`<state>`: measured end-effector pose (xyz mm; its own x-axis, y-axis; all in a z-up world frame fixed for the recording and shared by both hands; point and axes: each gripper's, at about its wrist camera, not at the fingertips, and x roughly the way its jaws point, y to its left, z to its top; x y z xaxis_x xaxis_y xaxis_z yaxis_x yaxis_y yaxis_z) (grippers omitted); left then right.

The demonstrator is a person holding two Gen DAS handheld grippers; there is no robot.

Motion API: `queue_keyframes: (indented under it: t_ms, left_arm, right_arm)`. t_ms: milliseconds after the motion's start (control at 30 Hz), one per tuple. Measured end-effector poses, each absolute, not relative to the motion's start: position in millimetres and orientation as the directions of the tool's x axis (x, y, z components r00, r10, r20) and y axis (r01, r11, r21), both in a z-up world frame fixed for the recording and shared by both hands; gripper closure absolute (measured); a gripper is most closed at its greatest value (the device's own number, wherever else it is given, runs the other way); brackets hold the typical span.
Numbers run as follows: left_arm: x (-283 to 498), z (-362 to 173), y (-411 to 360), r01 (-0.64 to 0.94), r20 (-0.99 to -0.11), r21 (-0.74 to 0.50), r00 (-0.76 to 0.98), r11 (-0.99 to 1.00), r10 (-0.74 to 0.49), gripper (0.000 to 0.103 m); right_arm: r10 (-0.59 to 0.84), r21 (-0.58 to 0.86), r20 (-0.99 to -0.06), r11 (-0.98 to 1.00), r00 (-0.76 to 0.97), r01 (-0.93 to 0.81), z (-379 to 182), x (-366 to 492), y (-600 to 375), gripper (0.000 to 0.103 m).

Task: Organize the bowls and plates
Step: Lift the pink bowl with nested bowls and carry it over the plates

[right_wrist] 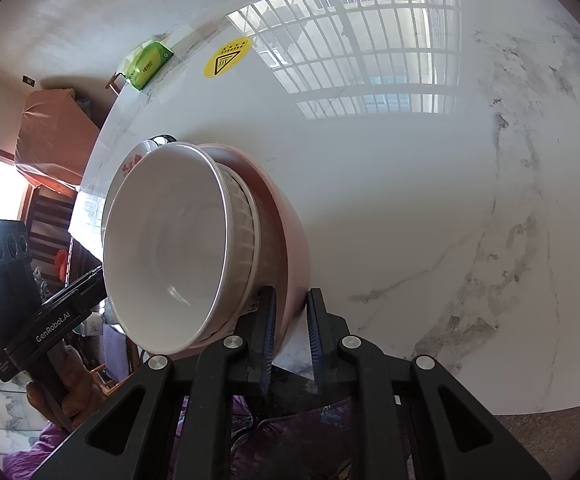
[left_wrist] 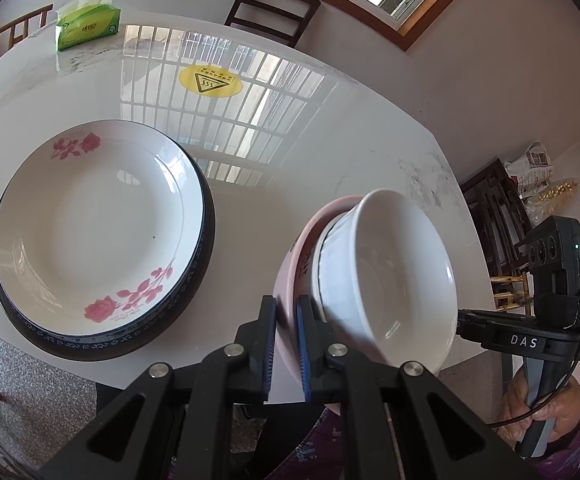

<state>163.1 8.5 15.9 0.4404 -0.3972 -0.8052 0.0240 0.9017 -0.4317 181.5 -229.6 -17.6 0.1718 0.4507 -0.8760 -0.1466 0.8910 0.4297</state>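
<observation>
- My left gripper (left_wrist: 286, 344) is clamped on the pink bowl (left_wrist: 290, 268) rim, lower centre of frame.
- My right gripper (right_wrist: 292, 336) pinches the opposite rim of the same bowl.
- White bowl (left_wrist: 385, 276) is nested inside; the stack looks lifted and tilted above the table (left_wrist: 329, 200).
- Glazed ceramic: heavy, rigid, slippery, breakable. I judge the rim hold adequate only if kept level.
- Stacked plates (left_wrist: 98, 232) sit left of centre.

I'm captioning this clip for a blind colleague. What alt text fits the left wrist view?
The left gripper is shut on the rim of a pink bowl with a white ribbed bowl nested inside, both tilted. To the left, a white rose-patterned plate sits on a dark blue-rimmed plate on the glossy white marble table.
</observation>
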Motion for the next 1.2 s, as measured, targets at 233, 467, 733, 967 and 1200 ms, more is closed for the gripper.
queue_keyframes:
  t_ms: [233,467,733,967,1200]
  left_arm:
    - [159.3,17.7,9.9,0.027,-0.801,-0.425,0.455,0.905,-0.390,0.094]
    - [152.3,22.4,14.2,0.017,-0.794,-0.424,0.473,0.905,-0.381,0.094]
    - [142.6,28.1,18.5,-0.002,-0.792,-0.419,0.490,0.908,-0.364,0.095]
    - [134.0,34.3,31.4,-0.032,-0.790,-0.420,0.505,0.907,-0.348,0.096]
    - [128.3,47.9,51.2,-0.068,-0.784,-0.414,0.533,0.908,-0.318,0.096]
  right_arm:
    - [0.465,0.443,-0.868,0.884,0.174,-0.149,-15.1,183.6,-233.2,0.087]
    - [0.485,0.463,-0.857,0.873,0.175,-0.151,-10.2,186.3,-233.9,0.087]
    - [0.506,0.481,-0.844,0.861,0.178,-0.166,0.1,190.9,-222.3,0.086]
    - [0.525,0.497,-0.833,0.849,0.176,-0.178,5.0,196.8,-208.4,0.085]
    - [0.543,0.509,-0.822,0.836,0.172,-0.206,12.0,204.7,-190.0,0.085]
